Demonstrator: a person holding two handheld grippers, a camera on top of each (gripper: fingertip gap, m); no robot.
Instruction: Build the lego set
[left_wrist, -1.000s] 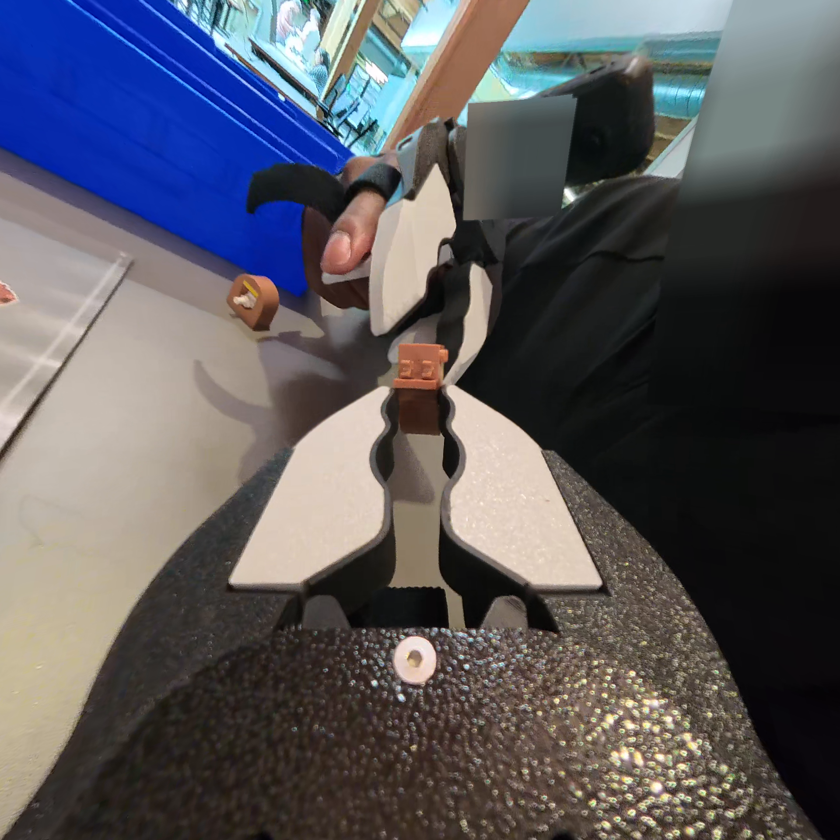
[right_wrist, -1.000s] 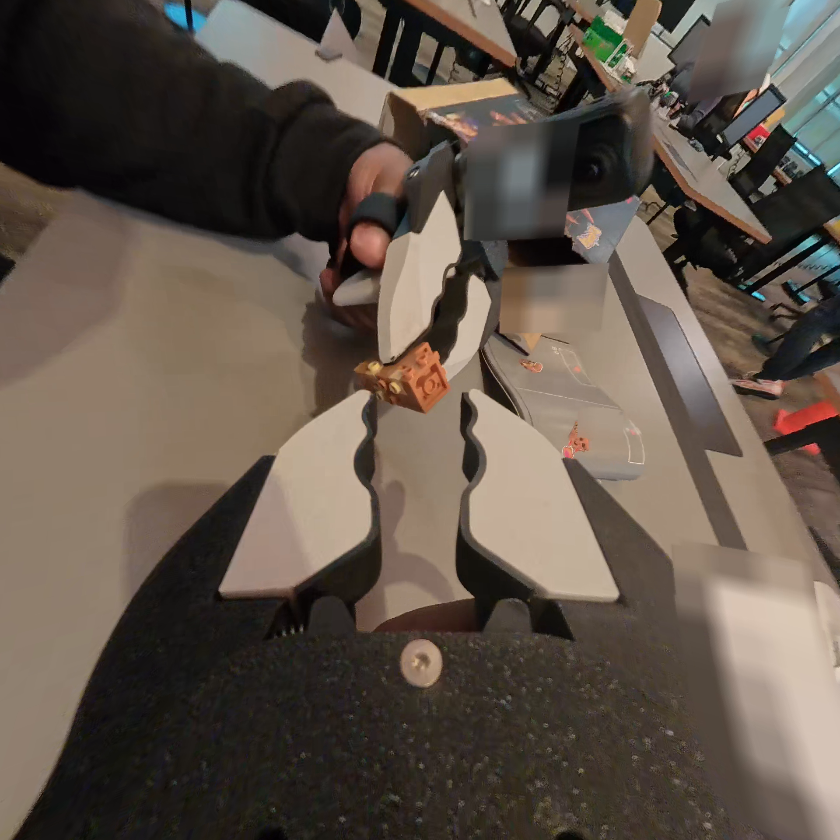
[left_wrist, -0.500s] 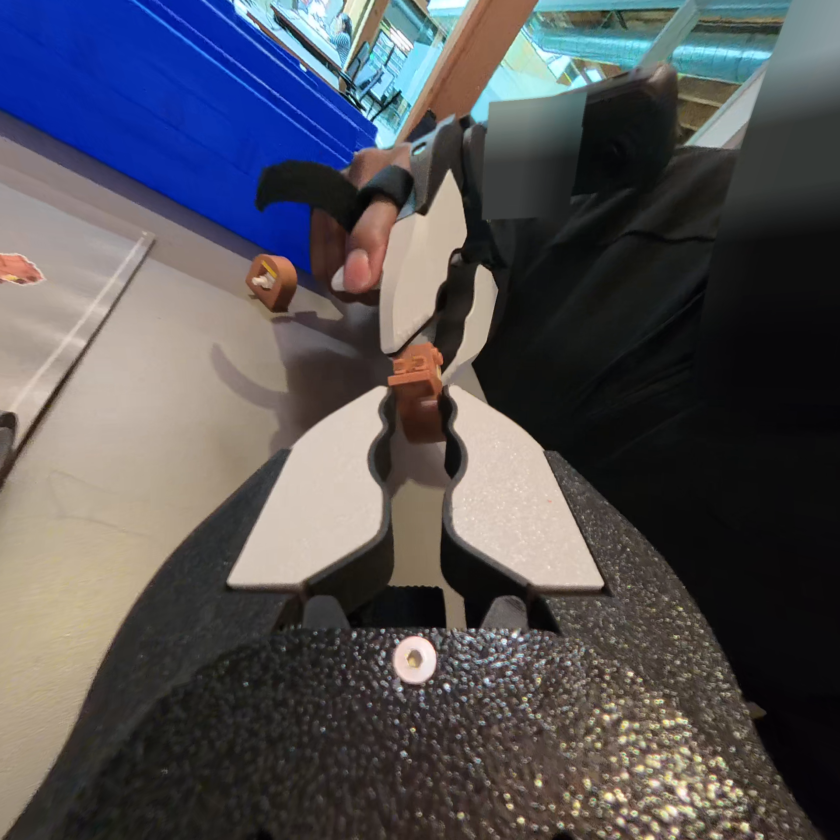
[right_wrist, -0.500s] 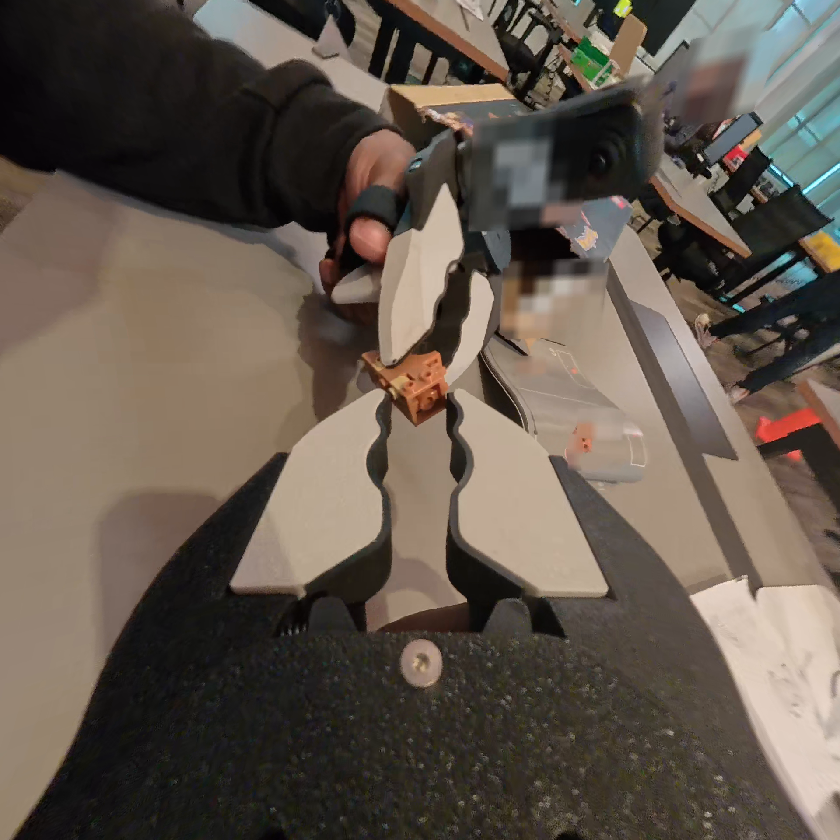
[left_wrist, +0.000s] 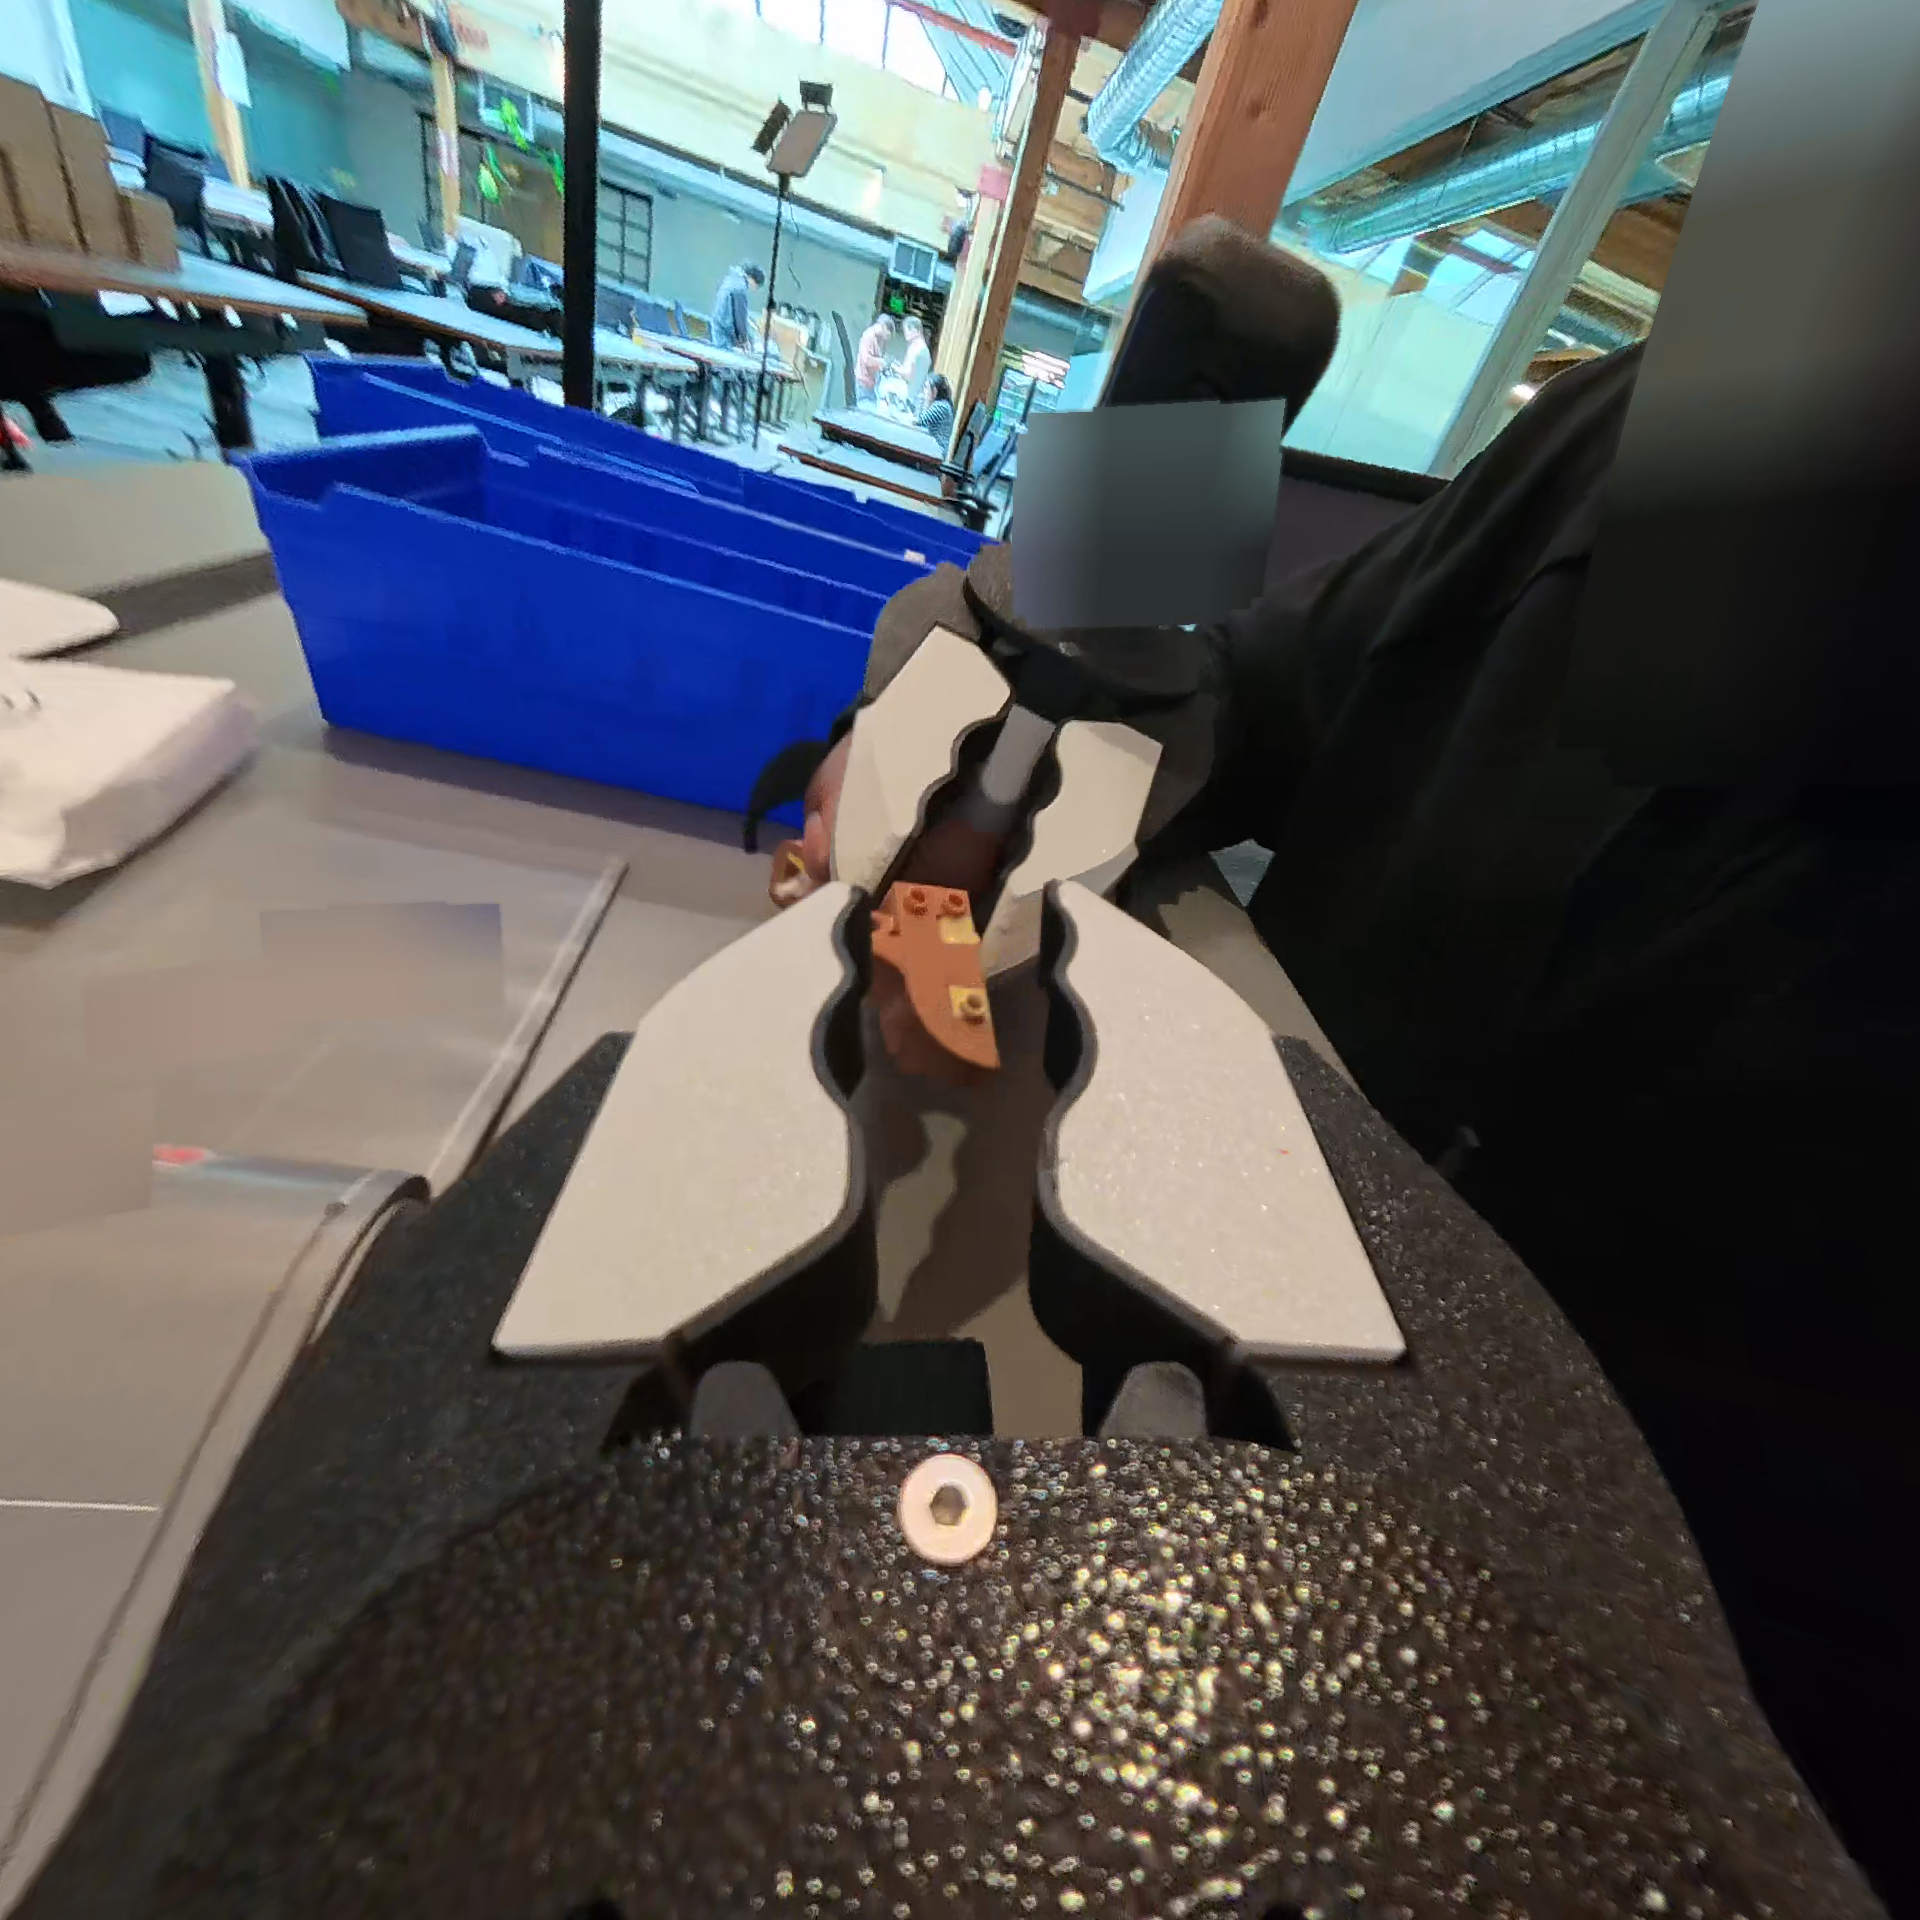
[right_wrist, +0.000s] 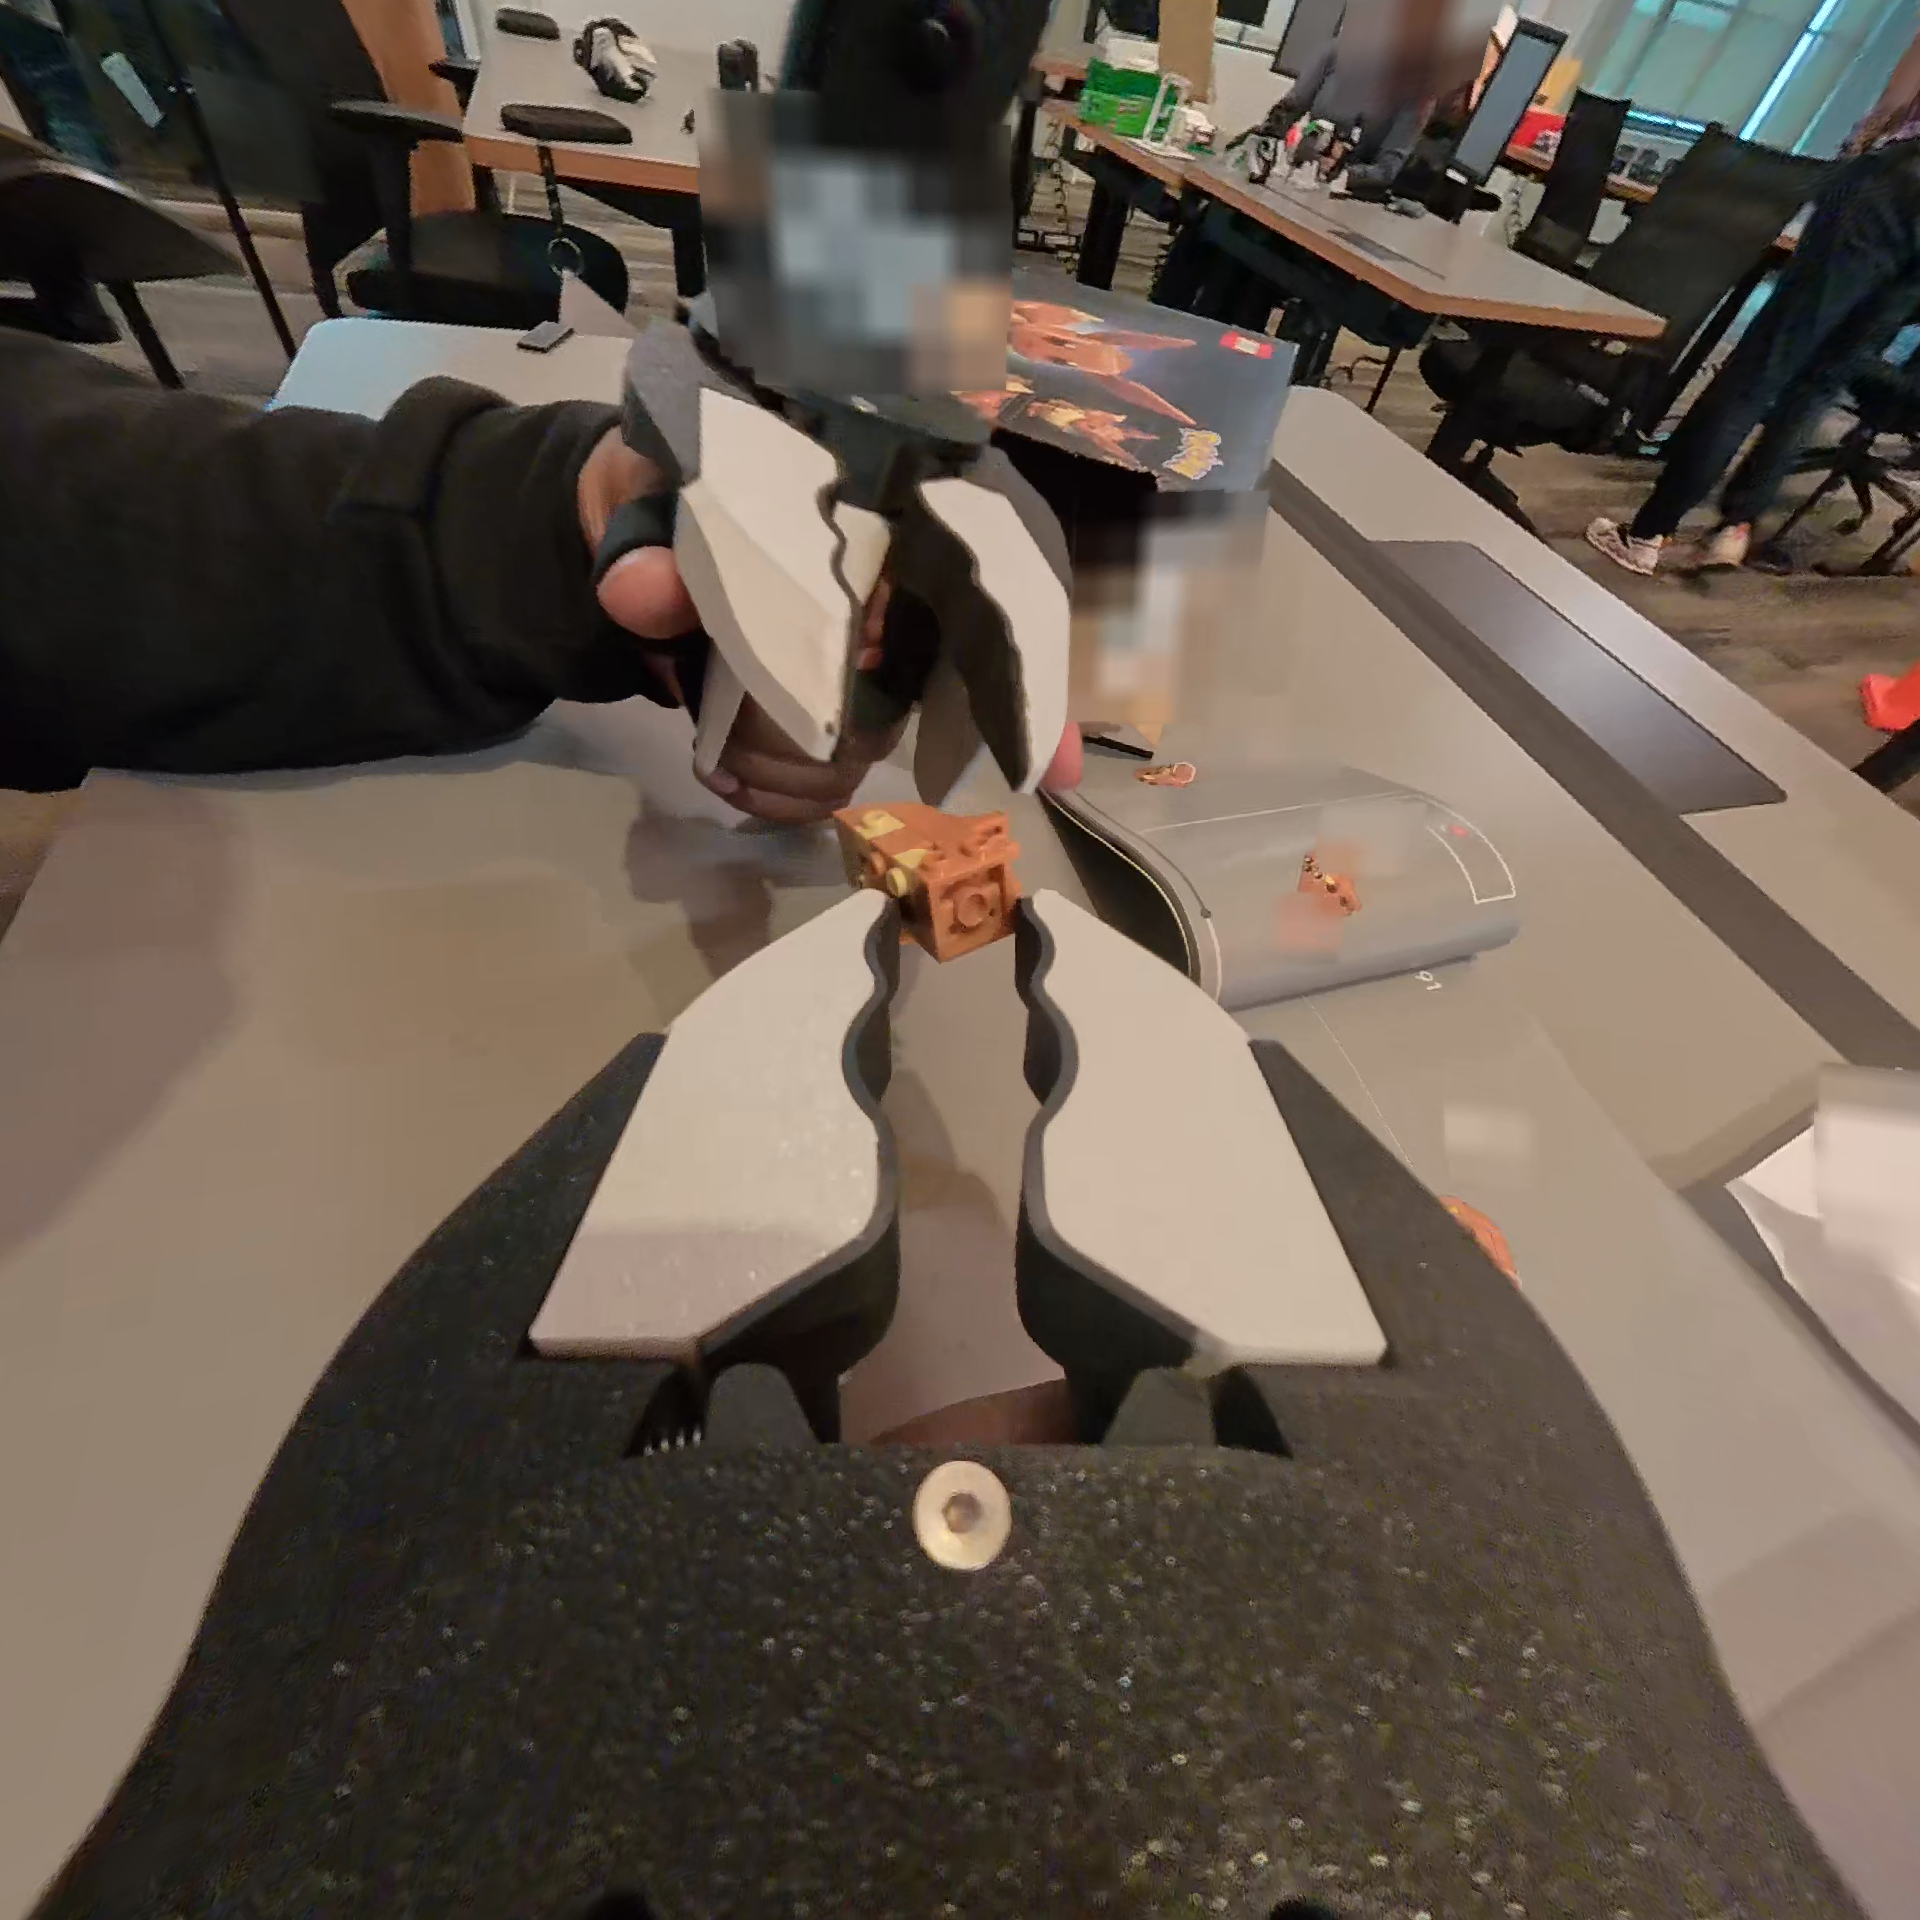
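Note:
A small brown brick assembly with tan studs (right_wrist: 961, 873) sits between the fingertips of my right gripper (right_wrist: 956, 914), which is shut on it and holds it above the grey table (right_wrist: 312, 987). My left gripper (left_wrist: 948, 914) is open. In the left wrist view the assembly (left_wrist: 935, 987) hangs between its spread fingers, with a clear gap on the right side. In the right wrist view the left gripper (right_wrist: 925, 748) shows just behind and above the assembly, its fingers apart and off it. In the left wrist view the right gripper (left_wrist: 987, 810) faces mine, pinching the assembly's far end.
Blue bins (left_wrist: 582, 603) stand at the table's back. A curled grey booklet (right_wrist: 1351, 883) lies to the right, with a printed box (right_wrist: 1122, 405) behind it. A white bag (left_wrist: 94, 769) lies to the left. Small brown pieces (left_wrist: 790, 878) (right_wrist: 1169, 772) lie on the table. Only a small space, under 4 cm, lies between the two pairs of fingers.
My right gripper closed onto the brick assembly. My left gripper, which was pinching it, opened and let go. Both views tilted up, with more of the room showing.

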